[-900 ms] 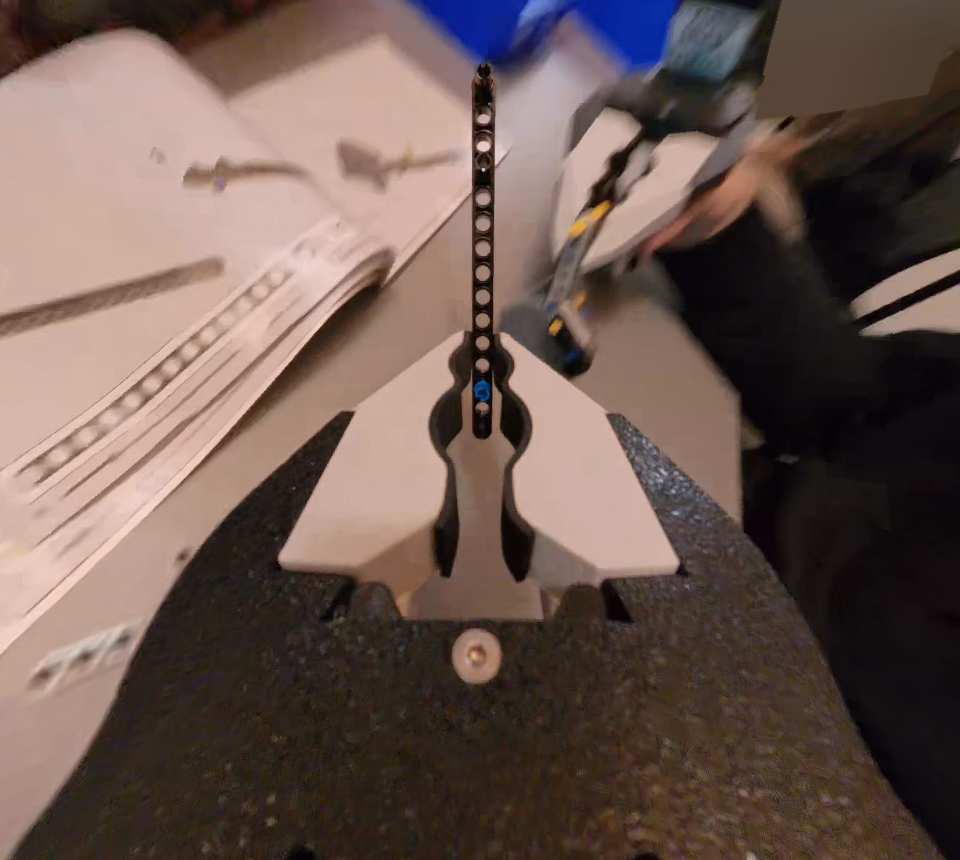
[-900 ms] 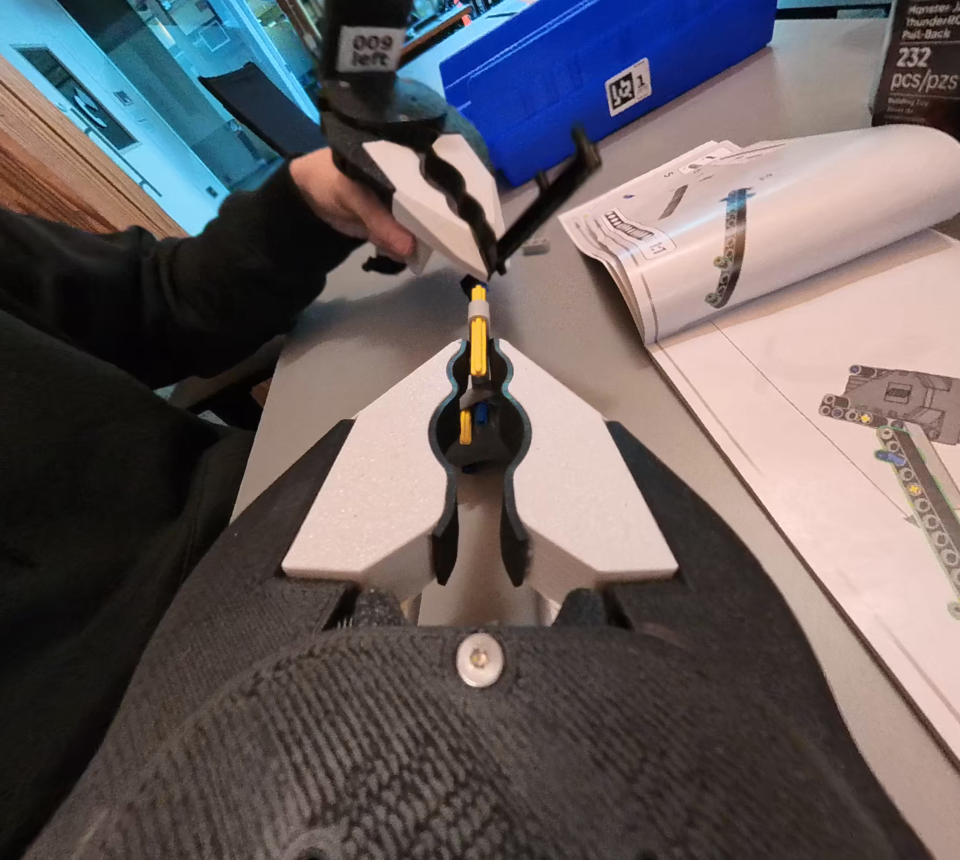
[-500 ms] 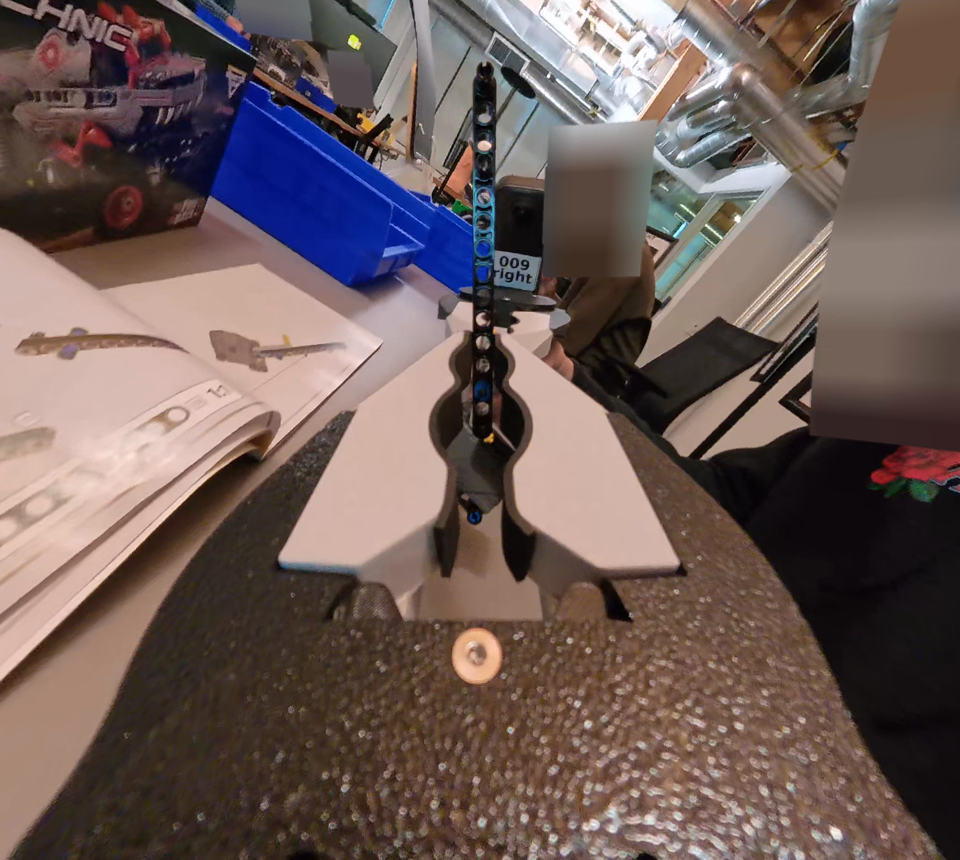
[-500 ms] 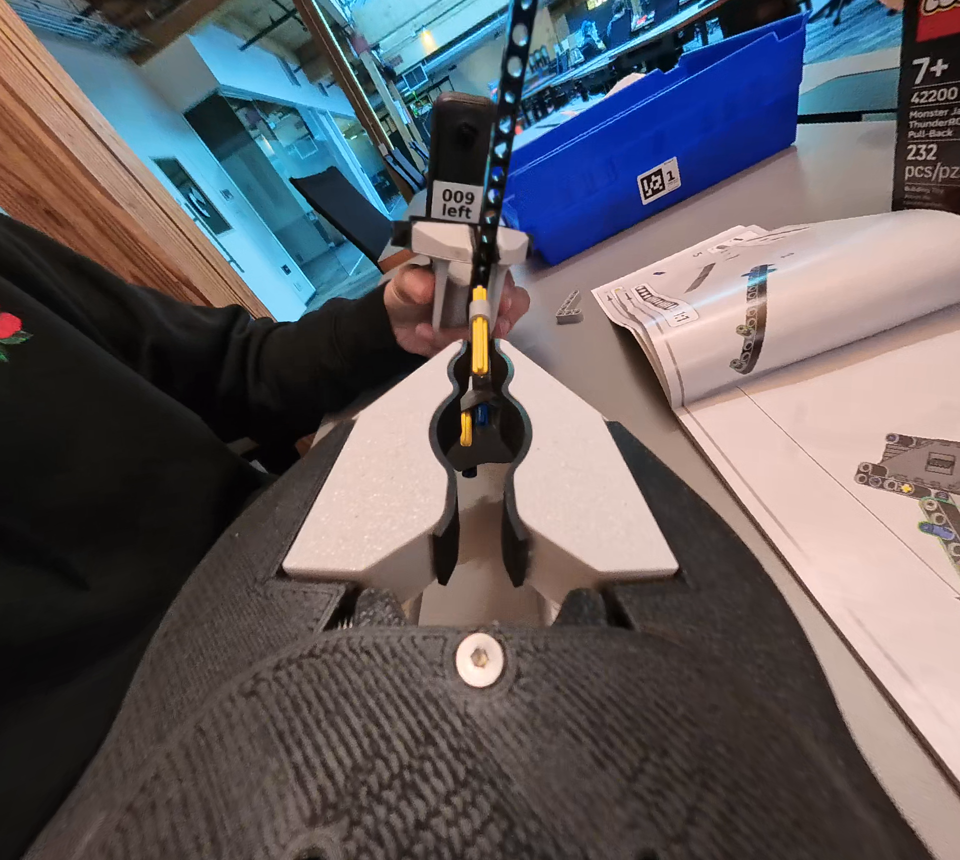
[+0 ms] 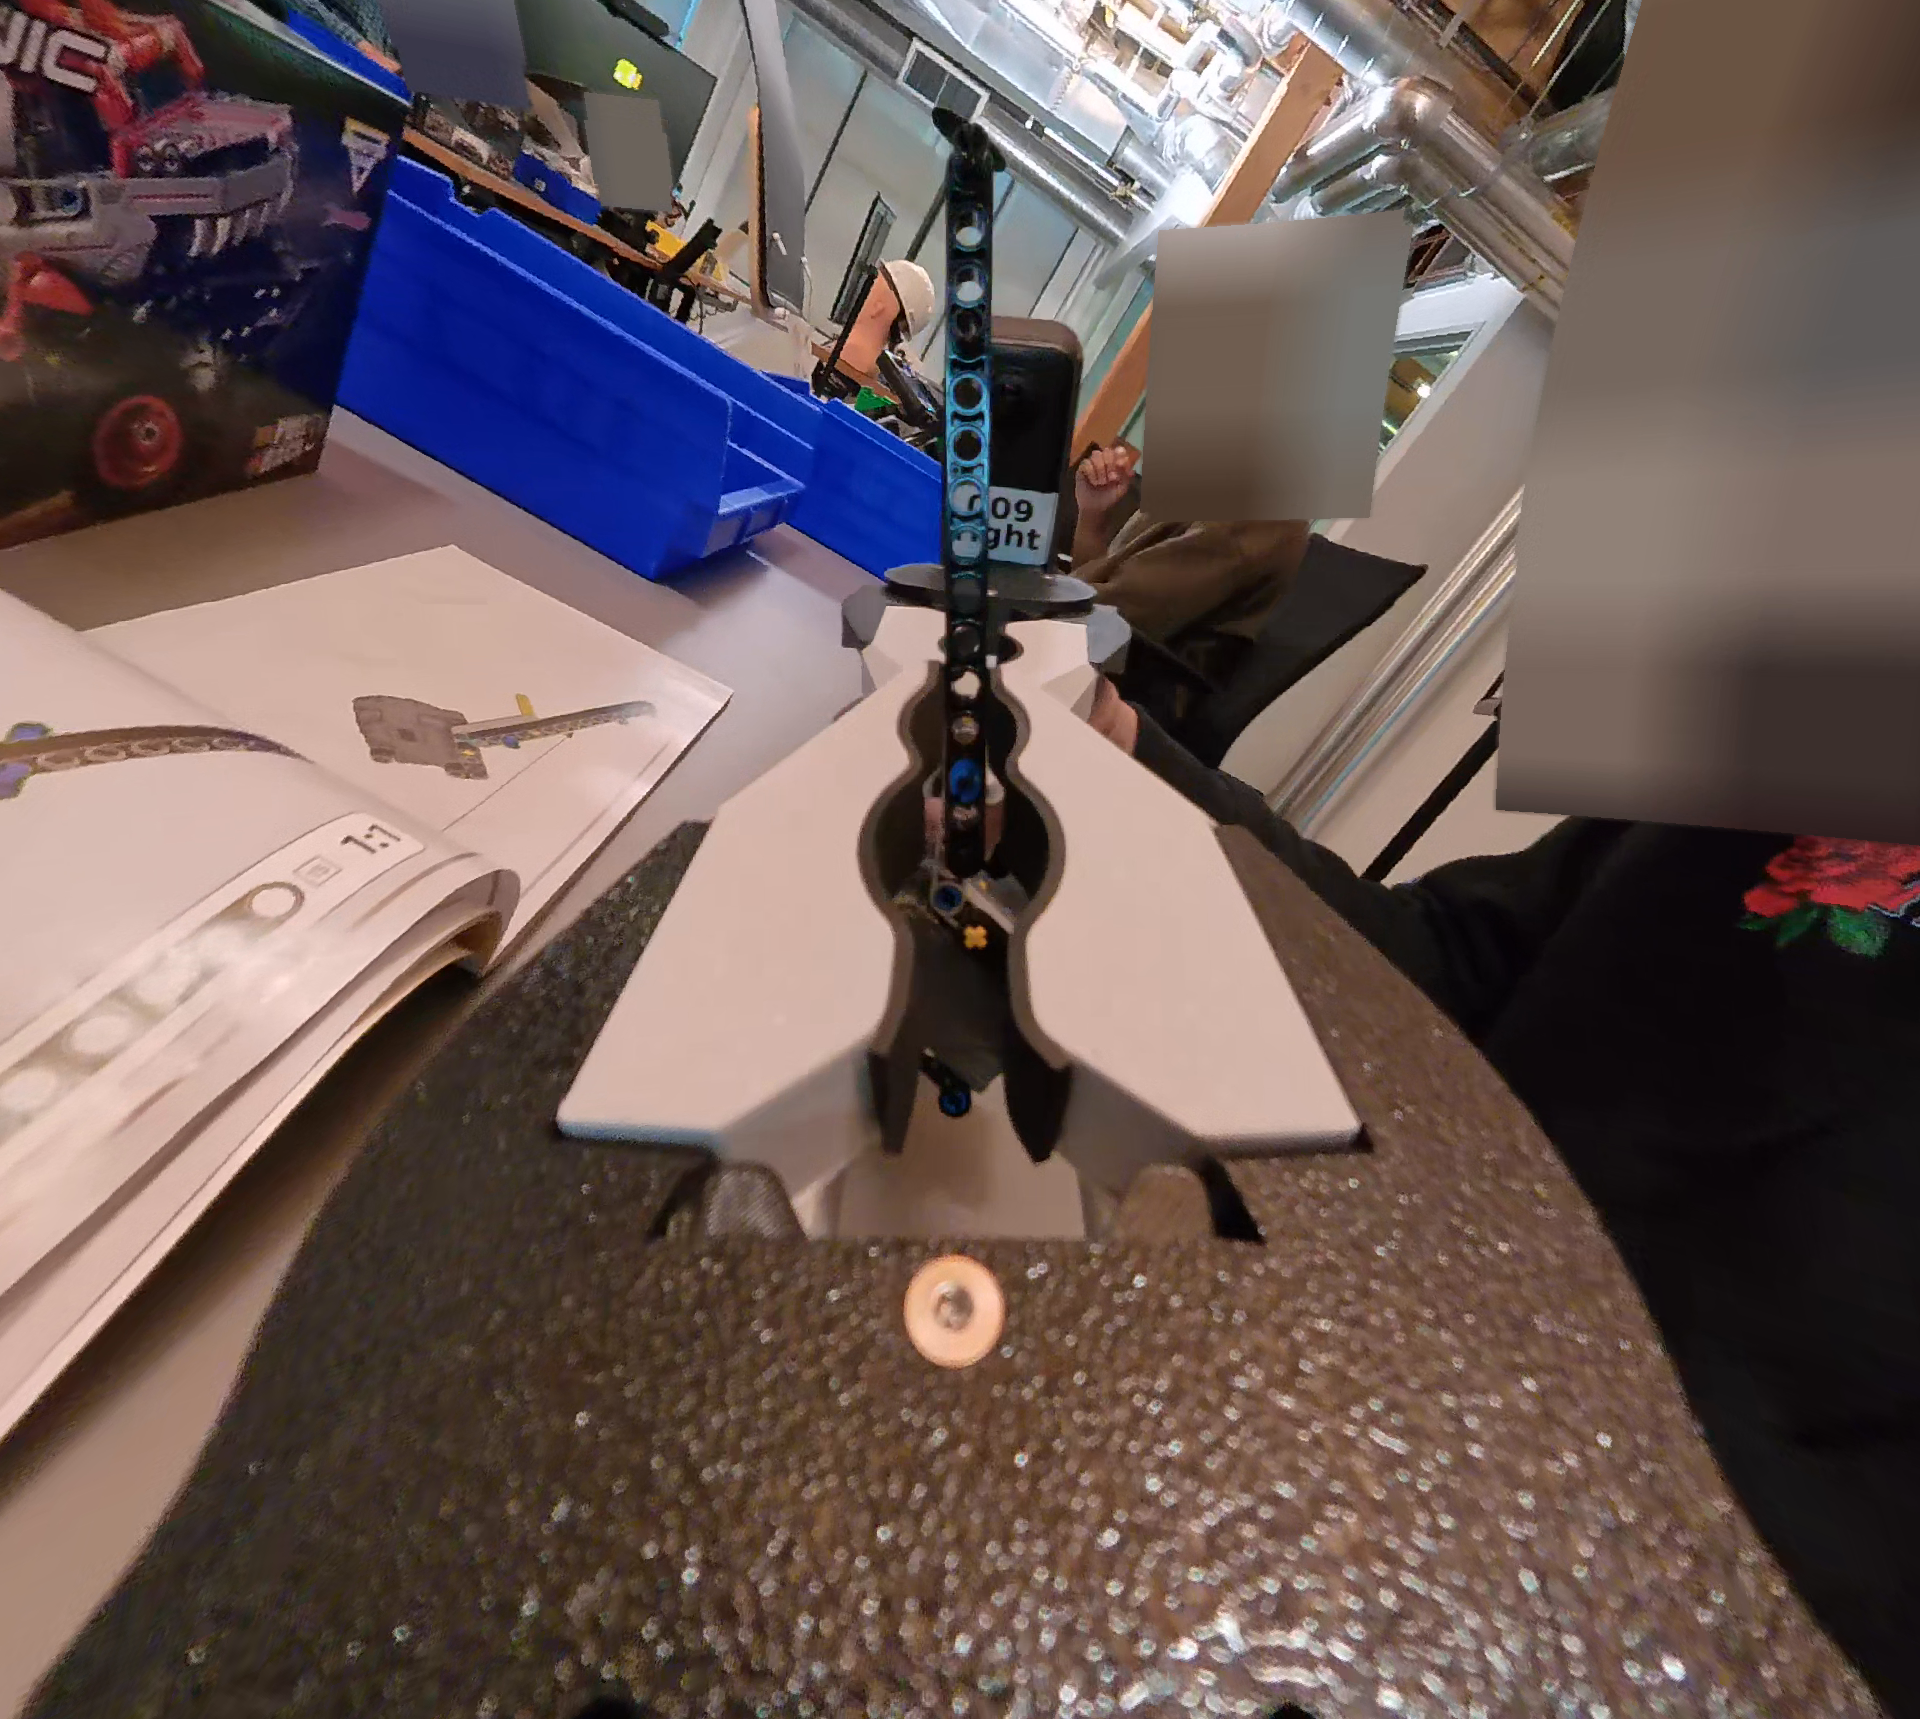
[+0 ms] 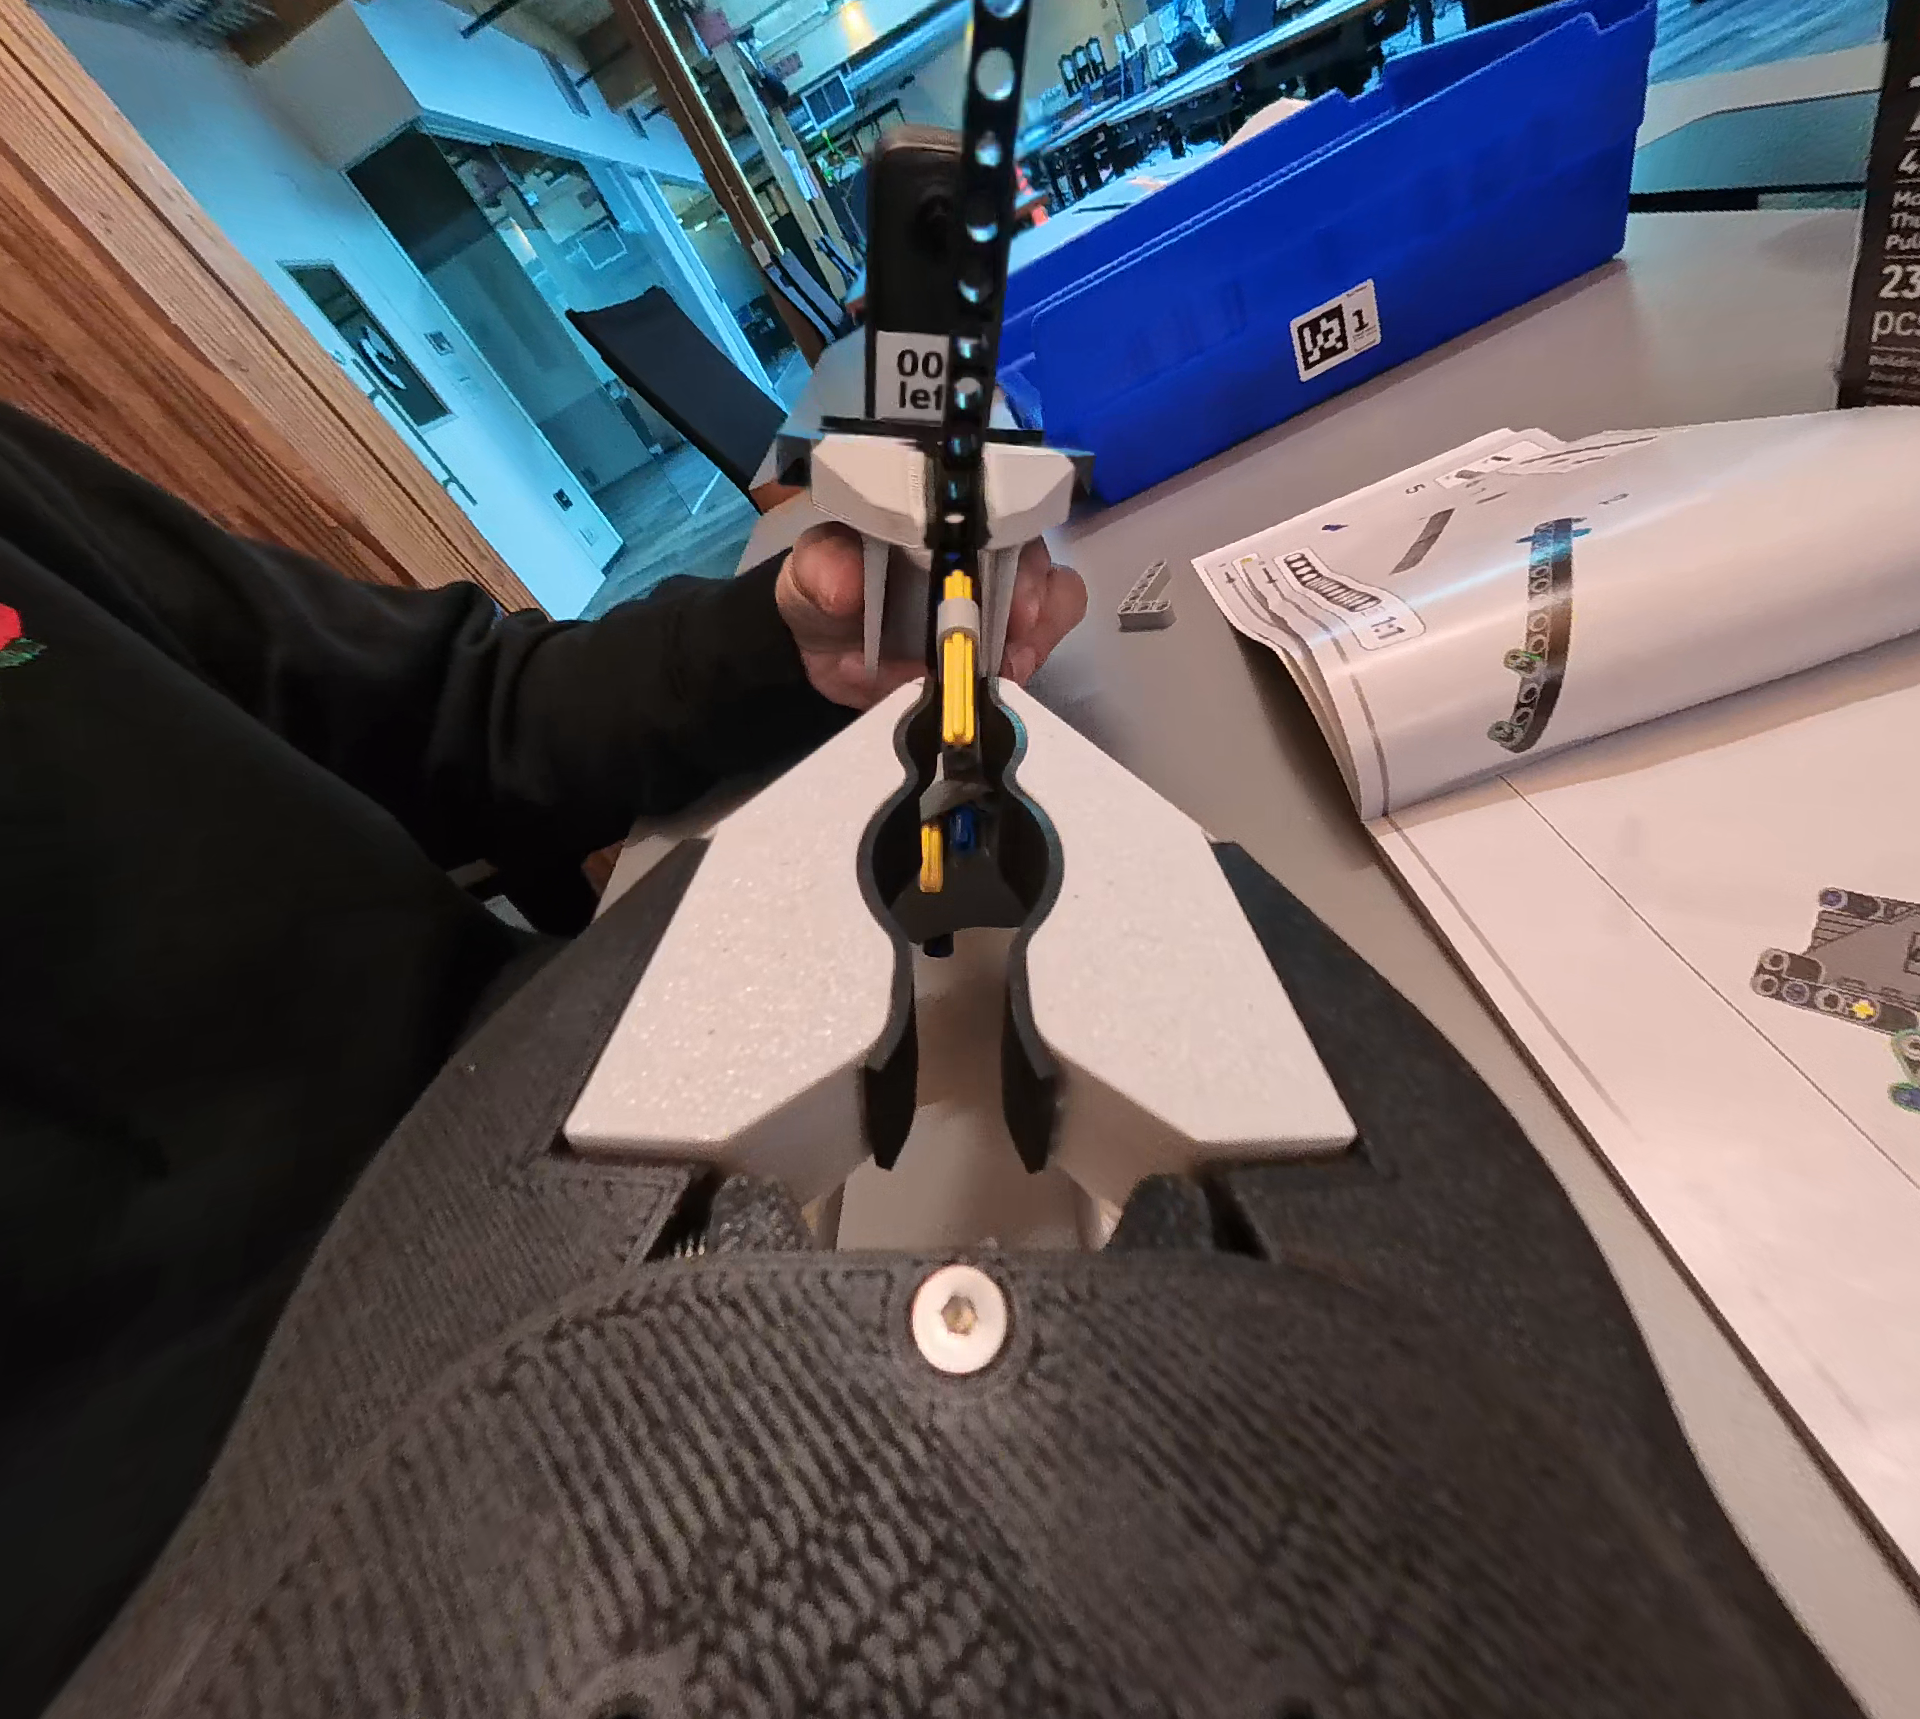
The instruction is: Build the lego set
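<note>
Where visible, grey piece (image 6: 1145,594) right-view-only.

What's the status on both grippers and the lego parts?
Left gripper shut on long black beam. Right gripper shut on yellow-axle subassembly. Parts meeting end to end, nothing between.

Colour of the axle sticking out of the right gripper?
Yellow axle, grey bush on its tip; right wrist view shows it best.

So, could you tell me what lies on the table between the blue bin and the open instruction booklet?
In the right wrist view, one small grey angled piece lies on the table between the blue bin and the instruction booklet.
</note>
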### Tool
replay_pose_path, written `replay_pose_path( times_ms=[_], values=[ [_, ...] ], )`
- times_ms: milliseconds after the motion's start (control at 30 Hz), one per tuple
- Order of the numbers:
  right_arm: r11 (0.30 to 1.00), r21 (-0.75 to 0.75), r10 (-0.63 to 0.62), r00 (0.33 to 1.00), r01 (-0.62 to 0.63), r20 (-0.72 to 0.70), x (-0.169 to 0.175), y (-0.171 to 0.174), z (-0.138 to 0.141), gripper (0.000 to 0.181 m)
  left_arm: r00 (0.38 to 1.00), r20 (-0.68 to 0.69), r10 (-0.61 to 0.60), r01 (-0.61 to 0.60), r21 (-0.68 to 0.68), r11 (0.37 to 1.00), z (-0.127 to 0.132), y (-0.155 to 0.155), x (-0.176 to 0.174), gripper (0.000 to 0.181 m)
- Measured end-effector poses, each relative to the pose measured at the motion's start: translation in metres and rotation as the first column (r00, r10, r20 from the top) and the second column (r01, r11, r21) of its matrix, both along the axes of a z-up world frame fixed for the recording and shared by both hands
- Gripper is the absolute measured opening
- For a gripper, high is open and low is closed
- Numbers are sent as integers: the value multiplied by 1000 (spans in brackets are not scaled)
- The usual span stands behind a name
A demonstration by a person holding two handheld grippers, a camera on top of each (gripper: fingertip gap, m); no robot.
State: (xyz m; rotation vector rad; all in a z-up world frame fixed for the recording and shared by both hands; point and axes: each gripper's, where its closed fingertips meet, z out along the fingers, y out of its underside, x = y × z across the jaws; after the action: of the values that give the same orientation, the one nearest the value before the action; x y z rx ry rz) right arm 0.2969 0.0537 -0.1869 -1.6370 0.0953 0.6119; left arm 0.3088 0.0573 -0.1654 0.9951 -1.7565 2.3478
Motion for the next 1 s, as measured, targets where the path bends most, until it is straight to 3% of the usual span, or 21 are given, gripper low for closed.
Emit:
replay_pose_path(
  times_ms=[1000],
  values=[
    [999, -46, 14, 999, -16, -47, -2, 3, -6, 5, 999, -15, -29, 30, 45, 999, -7, -8, 3, 5]
  ],
)
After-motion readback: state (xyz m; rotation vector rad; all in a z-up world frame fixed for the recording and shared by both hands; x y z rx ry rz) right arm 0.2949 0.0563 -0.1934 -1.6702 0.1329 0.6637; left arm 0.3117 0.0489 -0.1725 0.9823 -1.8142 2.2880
